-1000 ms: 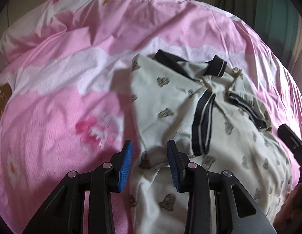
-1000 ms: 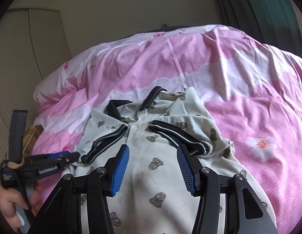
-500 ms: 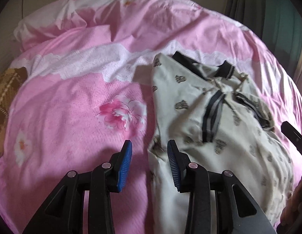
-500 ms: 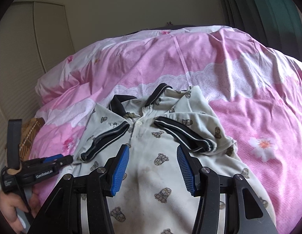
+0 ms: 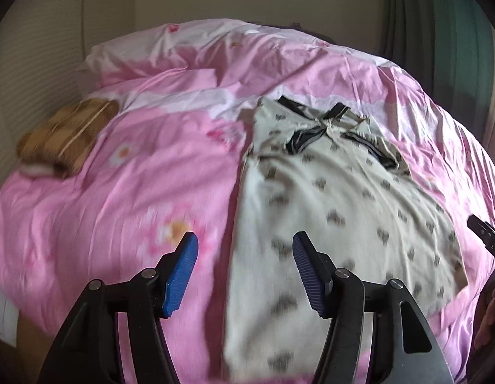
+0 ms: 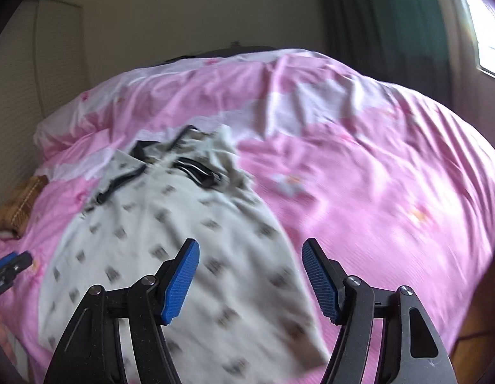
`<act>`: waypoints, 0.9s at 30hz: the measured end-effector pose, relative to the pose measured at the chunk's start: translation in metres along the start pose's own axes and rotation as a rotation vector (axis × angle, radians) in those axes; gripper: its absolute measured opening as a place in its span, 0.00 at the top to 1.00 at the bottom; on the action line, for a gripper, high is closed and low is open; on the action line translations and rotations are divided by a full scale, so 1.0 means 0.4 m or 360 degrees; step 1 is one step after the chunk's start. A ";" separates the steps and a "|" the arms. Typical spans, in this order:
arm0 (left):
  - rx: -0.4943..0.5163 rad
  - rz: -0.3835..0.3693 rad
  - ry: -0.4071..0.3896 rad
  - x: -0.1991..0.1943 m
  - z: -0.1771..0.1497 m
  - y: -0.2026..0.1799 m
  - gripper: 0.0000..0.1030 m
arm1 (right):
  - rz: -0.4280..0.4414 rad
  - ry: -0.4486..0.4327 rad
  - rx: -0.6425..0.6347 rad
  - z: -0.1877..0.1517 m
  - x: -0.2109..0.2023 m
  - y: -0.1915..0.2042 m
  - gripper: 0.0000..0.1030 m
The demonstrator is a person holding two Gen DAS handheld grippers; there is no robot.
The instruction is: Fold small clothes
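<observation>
A cream polo shirt point(image 5: 327, 198) with dark bear prints and black-striped collar and cuffs lies flat on the pink bed cover, both sleeves folded in over its chest. In the right wrist view the same shirt point(image 6: 170, 233) stretches toward me. My left gripper point(image 5: 244, 270) hovers above the shirt's lower left edge, its jaws opening, nothing between the blue pads. Above the lower right edge, my right gripper point(image 6: 250, 275) is also opening and empty. Each view shows the other gripper's tip at its side edge.
The pink flowered duvet point(image 5: 135, 176) covers the whole bed. A brown folded cloth point(image 5: 65, 134) lies at the left near the wall. Green curtains point(image 6: 385, 25) and a window stand at the far right. The bed's near edge drops off below both grippers.
Both grippers have pulled back from the shirt's chest toward its hem, so the shirt looks farther away. Both pairs of jaws stand wider apart than before.
</observation>
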State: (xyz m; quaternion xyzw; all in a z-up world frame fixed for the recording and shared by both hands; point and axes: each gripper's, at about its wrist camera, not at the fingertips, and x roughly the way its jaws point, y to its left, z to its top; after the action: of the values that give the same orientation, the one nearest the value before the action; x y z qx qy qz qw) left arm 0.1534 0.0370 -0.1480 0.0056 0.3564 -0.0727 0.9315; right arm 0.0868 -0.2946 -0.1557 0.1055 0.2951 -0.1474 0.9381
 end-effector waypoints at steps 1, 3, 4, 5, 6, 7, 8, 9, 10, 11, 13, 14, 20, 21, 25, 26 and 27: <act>0.0006 0.0021 0.0004 -0.010 -0.027 -0.006 0.41 | -0.0015 0.0013 0.0000 -0.016 -0.010 -0.012 0.34; 0.0027 0.0068 -0.0006 -0.023 -0.061 -0.015 0.41 | -0.0047 0.0034 -0.0002 -0.056 -0.034 -0.038 0.34; 0.0026 0.0088 -0.0005 -0.028 -0.079 -0.018 0.41 | -0.0053 0.0037 -0.0003 -0.072 -0.043 -0.045 0.34; 0.0009 0.0091 0.0001 -0.032 -0.095 -0.019 0.41 | -0.0061 0.0042 -0.0004 -0.090 -0.052 -0.054 0.34; -0.0003 0.0098 0.0000 -0.035 -0.106 -0.019 0.41 | -0.0065 0.0048 -0.0003 -0.104 -0.056 -0.063 0.34; -0.0013 0.0114 -0.0006 -0.038 -0.118 -0.021 0.41 | -0.0068 0.0056 -0.0001 -0.111 -0.056 -0.067 0.34; -0.0021 0.0131 -0.0019 -0.042 -0.132 -0.023 0.41 | -0.0072 0.0062 0.0001 -0.116 -0.055 -0.072 0.34; -0.0024 0.0147 -0.0034 -0.043 -0.141 -0.025 0.41 | -0.0077 0.0060 0.0008 -0.124 -0.057 -0.081 0.34; -0.0026 0.0162 -0.0045 -0.045 -0.153 -0.025 0.41 | -0.0082 0.0053 0.0018 -0.127 -0.057 -0.089 0.34; -0.0033 0.0171 -0.0046 -0.044 -0.163 -0.025 0.41 | -0.0081 0.0053 0.0031 -0.129 -0.055 -0.096 0.34; -0.0058 0.0183 -0.0040 -0.040 -0.174 -0.021 0.41 | -0.0064 0.0058 0.0048 -0.133 -0.048 -0.106 0.34; -0.0088 0.0184 -0.0029 -0.039 -0.180 -0.014 0.41 | -0.0049 0.0066 0.0060 -0.135 -0.042 -0.112 0.34; -0.0166 0.0193 -0.0015 -0.038 -0.190 0.009 0.41 | -0.0010 0.0103 0.0106 -0.145 -0.023 -0.120 0.35; -0.0170 0.0196 0.0002 -0.035 -0.194 0.010 0.41 | -0.0009 0.0107 0.0103 -0.146 -0.021 -0.118 0.35; -0.0205 0.0176 0.0050 -0.027 -0.203 0.017 0.41 | -0.0005 0.0123 0.0097 -0.149 -0.014 -0.115 0.35; -0.0220 0.0163 0.0067 -0.025 -0.205 0.020 0.41 | -0.0003 0.0125 0.0098 -0.149 -0.013 -0.115 0.35; -0.0235 0.0162 0.0078 -0.023 -0.206 0.023 0.41 | -0.0004 0.0128 0.0096 -0.149 -0.012 -0.114 0.35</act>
State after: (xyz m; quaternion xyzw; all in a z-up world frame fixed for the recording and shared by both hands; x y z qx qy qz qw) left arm 0.0933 0.0527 -0.2037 -0.0432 0.3826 0.0014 0.9229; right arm 0.0364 -0.3193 -0.2060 0.1393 0.3281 -0.1530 0.9217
